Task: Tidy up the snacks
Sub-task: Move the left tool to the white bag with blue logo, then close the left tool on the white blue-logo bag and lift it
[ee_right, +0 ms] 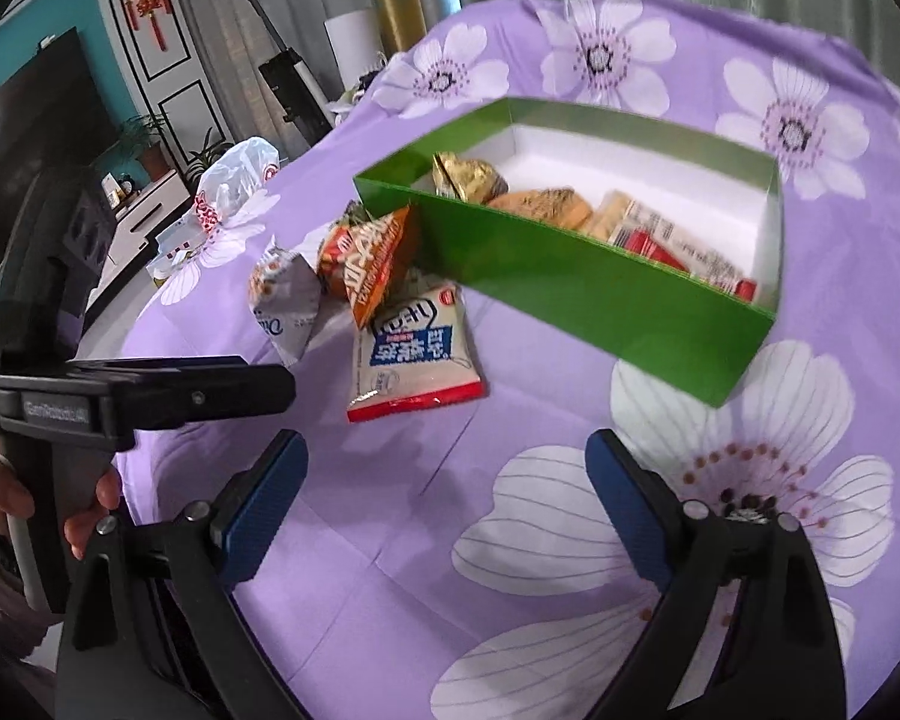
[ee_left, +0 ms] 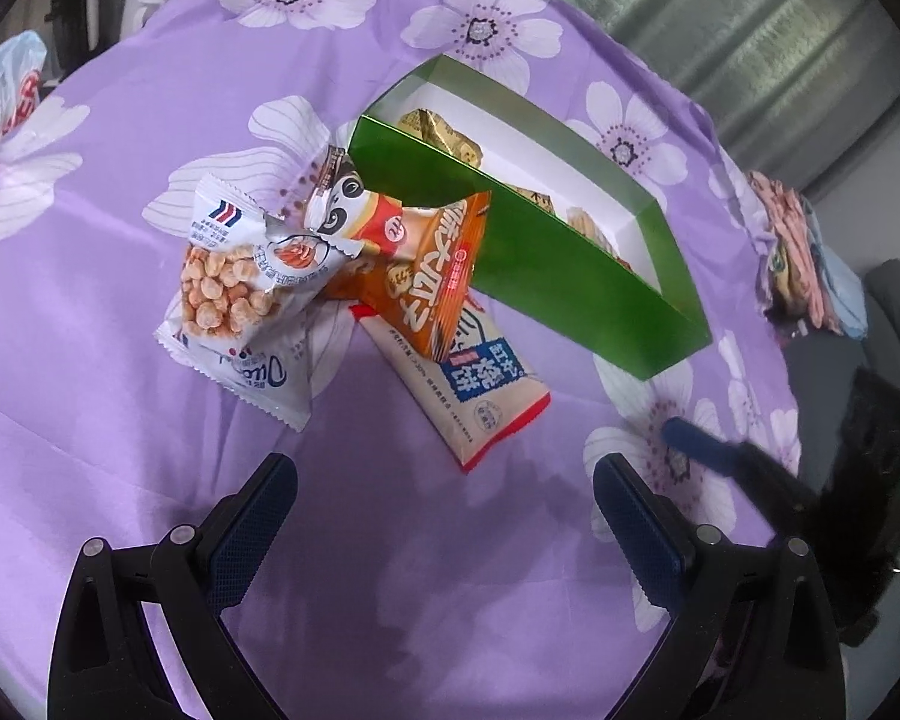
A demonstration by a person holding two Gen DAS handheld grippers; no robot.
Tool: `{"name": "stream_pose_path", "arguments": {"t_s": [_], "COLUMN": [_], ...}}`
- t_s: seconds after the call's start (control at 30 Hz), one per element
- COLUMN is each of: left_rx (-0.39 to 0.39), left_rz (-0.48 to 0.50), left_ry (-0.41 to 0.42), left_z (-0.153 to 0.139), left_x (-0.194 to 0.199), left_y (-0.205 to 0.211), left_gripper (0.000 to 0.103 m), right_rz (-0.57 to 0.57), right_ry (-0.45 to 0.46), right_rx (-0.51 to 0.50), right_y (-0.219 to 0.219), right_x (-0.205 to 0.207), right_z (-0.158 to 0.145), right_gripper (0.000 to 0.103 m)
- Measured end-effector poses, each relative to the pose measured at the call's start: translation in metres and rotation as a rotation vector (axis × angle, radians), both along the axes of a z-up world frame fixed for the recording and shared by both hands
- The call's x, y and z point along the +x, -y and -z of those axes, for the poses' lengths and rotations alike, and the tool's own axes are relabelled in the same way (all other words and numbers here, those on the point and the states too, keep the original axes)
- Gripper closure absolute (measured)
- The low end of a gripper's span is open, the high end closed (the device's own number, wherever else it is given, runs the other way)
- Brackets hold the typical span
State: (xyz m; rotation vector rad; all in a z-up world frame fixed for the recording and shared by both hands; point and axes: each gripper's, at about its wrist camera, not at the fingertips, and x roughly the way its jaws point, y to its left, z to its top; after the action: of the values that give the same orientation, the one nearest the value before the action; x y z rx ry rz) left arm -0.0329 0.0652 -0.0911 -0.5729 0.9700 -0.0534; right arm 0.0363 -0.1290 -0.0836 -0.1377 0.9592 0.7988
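A green box (ee_left: 570,276) with a white inside holds several snack packs; it also shows in the right wrist view (ee_right: 600,294). Beside it lies a pile of loose snacks: a white pack of round puffs (ee_left: 234,288), a panda pack (ee_left: 354,216), an orange pack (ee_left: 432,282) (ee_right: 378,264) and a beige pack with a blue label (ee_left: 474,384) (ee_right: 414,354). My left gripper (ee_left: 444,492) is open and empty, just short of the pile. My right gripper (ee_right: 444,474) is open and empty, in front of the box and the beige pack.
The table wears a purple cloth with white flowers (ee_left: 150,480). A white plastic bag (ee_right: 234,180) lies at its far edge. Folded cloths (ee_left: 804,258) sit at the right edge. The left gripper's body (ee_right: 150,396) reaches in from the left in the right wrist view.
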Motion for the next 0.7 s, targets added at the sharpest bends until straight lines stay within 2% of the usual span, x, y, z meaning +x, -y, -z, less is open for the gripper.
{"name": "stream_pose_path", "arguments": {"t_s": [0.17, 0.4, 0.5, 0.57, 0.7], "left_rx": [-0.046, -0.103, -0.120, -0.120, -0.124], "left_rz": [-0.012, -0.028, -0.035, -0.040, -0.051], "left_ry": [0.020, 0.016, 0.009, 0.005, 0.012], "left_z": [0.005, 0.013, 0.017, 0.019, 0.020], "left_x": [0.005, 0.021, 0.026, 0.028, 0.033], "left_y": [-0.001, 0.000, -0.002, -0.004, -0.006], "left_gripper": [0.004, 0.004, 0.015, 0.016, 0.022], "right_rz": [0.001, 0.000, -0.011, -0.021, -0.045], "right_ry": [-0.069, -0.132, -0.139, -0.144, -0.148], "right_rx": [0.045, 0.104, 0.103, 0.098, 0.106], "right_y": [-0.004, -0.014, -0.020, -0.023, -0.030], "right_x": [0.015, 0.038, 0.045, 0.047, 0.052], "right_z": [0.015, 0.028, 0.031, 0.034, 0.035], "right_gripper": [0.021, 0.031, 0.035, 0.040, 0.042]}}
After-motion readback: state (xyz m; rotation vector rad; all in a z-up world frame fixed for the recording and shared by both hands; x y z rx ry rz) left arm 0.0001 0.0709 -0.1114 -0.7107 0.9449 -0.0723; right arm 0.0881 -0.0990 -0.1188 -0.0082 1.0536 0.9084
